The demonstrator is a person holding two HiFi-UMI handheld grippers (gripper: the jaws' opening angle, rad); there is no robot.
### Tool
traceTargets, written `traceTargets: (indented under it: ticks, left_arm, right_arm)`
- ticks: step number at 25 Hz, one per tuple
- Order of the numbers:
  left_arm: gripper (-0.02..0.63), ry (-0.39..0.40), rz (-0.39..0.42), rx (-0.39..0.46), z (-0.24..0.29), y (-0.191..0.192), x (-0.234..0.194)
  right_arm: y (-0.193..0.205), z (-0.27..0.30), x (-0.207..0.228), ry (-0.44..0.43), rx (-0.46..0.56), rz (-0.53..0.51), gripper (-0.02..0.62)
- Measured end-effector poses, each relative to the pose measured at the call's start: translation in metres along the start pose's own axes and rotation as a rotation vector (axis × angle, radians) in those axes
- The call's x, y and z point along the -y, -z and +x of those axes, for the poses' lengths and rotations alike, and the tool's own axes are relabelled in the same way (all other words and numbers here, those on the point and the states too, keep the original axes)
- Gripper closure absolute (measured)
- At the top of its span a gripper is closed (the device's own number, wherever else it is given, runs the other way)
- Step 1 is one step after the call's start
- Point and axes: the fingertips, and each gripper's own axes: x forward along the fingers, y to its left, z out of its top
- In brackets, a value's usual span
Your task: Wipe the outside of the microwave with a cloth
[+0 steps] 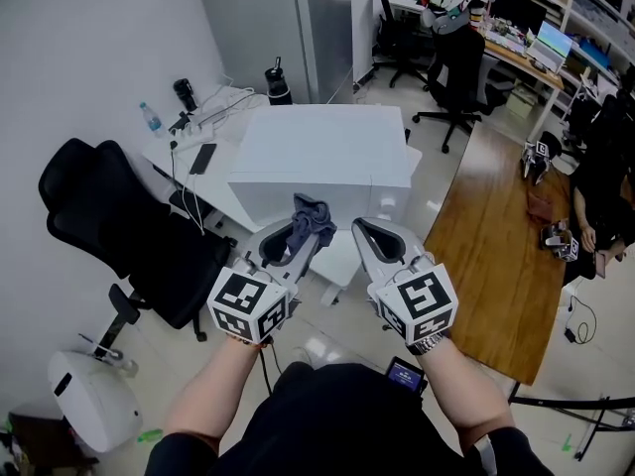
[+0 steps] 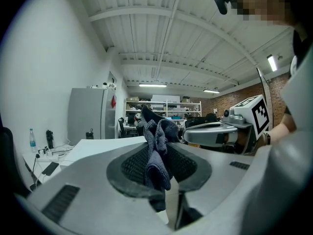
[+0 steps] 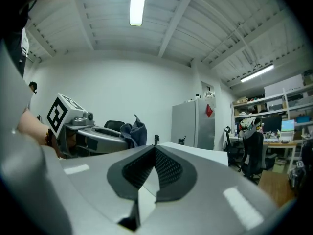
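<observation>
Now, dark cloth [image 2: 157,146] in left tool [image 1: 306,231], microwave [image 1: 327,147] just beyond.

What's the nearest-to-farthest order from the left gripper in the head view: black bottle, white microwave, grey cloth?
1. Dark grey cloth, pinched in the left gripper's fingers.
2. White box-shaped microwave, just ahead.
3. Black insulated bottle, beyond the microwave's far left corner.

In the head view the left gripper [image 1: 303,228] and right gripper [image 1: 369,231] covered the lower front of the microwave [image 1: 327,152], so its door could not be made out. The cloth [image 2: 157,155] sank between the left gripper's jaws, its lower end hidden there. A seated person [image 1: 605,196] was cut off by the right edge. Things on the far desks [image 1: 516,38] were too small to tell.
</observation>
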Motion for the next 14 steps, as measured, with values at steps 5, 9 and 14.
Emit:
traceTargets:
  ticks: [5, 9, 14]
  left_arm:
    - [0.495, 0.012, -0.018, 0.003, -0.011, 0.001, 0.000]
    - [0.495, 0.031, -0.013, 0.008, -0.020, 0.001, -0.002]
    - [0.497, 0.044, -0.009, 0.011, -0.030, -0.003, -0.010]
  right_arm:
    - [-0.004, 0.001, -0.010, 0.012, 0.002, -0.002, 0.595]
    - [-0.006, 0.005, -0.020, 0.025, -0.001, -0.005, 0.595]
    - [-0.012, 0.012, -0.031, 0.037, -0.003, -0.009, 0.595]
